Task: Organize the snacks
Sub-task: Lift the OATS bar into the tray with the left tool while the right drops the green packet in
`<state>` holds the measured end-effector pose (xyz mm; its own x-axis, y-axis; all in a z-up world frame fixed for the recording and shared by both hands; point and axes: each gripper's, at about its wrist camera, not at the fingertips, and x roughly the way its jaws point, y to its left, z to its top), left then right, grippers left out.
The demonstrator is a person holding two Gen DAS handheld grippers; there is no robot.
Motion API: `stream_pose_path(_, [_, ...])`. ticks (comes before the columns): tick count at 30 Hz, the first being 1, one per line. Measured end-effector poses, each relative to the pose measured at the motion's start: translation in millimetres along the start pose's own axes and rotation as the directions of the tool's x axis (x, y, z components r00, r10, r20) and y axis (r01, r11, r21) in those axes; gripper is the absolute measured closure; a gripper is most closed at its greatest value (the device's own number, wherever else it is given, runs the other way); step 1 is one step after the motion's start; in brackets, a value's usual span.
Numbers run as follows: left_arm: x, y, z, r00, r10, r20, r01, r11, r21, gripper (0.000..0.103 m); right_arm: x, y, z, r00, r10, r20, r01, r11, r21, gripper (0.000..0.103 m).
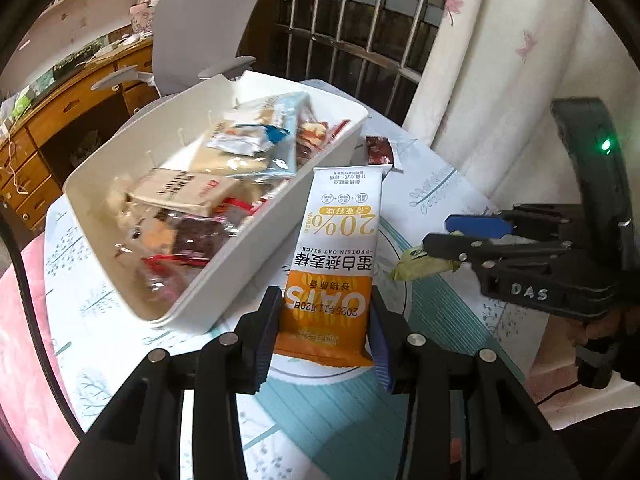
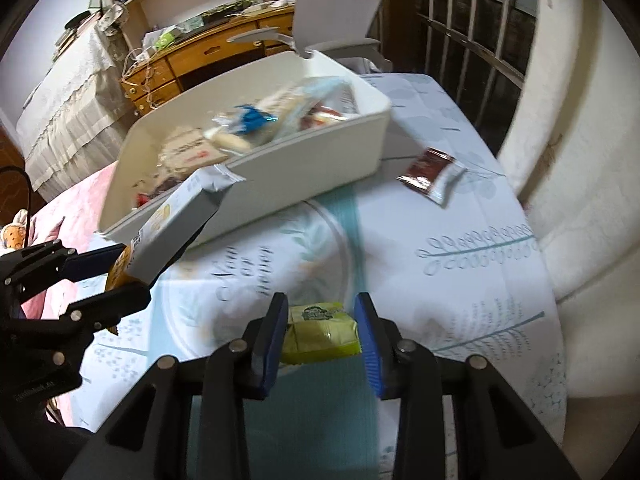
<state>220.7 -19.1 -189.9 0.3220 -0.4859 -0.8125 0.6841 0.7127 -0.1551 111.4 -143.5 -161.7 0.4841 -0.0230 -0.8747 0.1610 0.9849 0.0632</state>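
Desk (image 1: 60, 108) and grey chair (image 1: 200, 28) far left, behind the surface (image 1: 440, 192). White bin (image 1: 224, 280) on the patterned cloth, full of mixed snack packs. Left tongs (image 1: 326, 336) clamped on an oat bar (image 1: 336, 248), raised just beside the bin's near wall; wrapper reads "OATS", "20%", "PROTEIN OAT STICK". Dark red packet (image 2: 432, 174) lies on the cloth right of the bin. Right tongs (image 2: 320, 340) pinch a small yellow-green pack (image 2: 318, 334); its print is unreadable. Curtain (image 1: 500, 60) far right.
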Motion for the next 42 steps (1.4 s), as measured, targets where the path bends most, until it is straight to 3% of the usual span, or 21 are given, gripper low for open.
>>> stream_pose_path(11, [-34,56,7,0.997,0.023,0.076,-0.019,0.998,-0.064,0.063,-19,59,39,0.997,0.065,0.052,-0.062,0.996,-0.057,0.069])
stream_pose_path(27, [-29,136,40,0.982,0.068,0.174,-0.027,0.973,-0.229,0.062,-21,113,114,0.974,0.116,0.196,-0.092,0.988,-0.128,0.068])
stream_pose_path(30, [-22,146,40,0.990,0.022,0.141,0.018,0.959,-0.282,0.054,-12,115,119,0.979,0.097,0.181,-0.077,0.991,-0.111,0.066])
stream_pose_path(34, [-19,145,35,0.992,0.022,0.125,0.015,0.957,-0.290,0.035,-5,107,118,0.986,0.088,0.141,-0.078,0.994,-0.075,0.066])
stream_pose_path(42, [-15,131,28,0.994,-0.024,0.106,0.061,0.930,-0.362,0.029,-8,84,107,0.991,0.070,0.116,-0.067,0.997,-0.030,0.062])
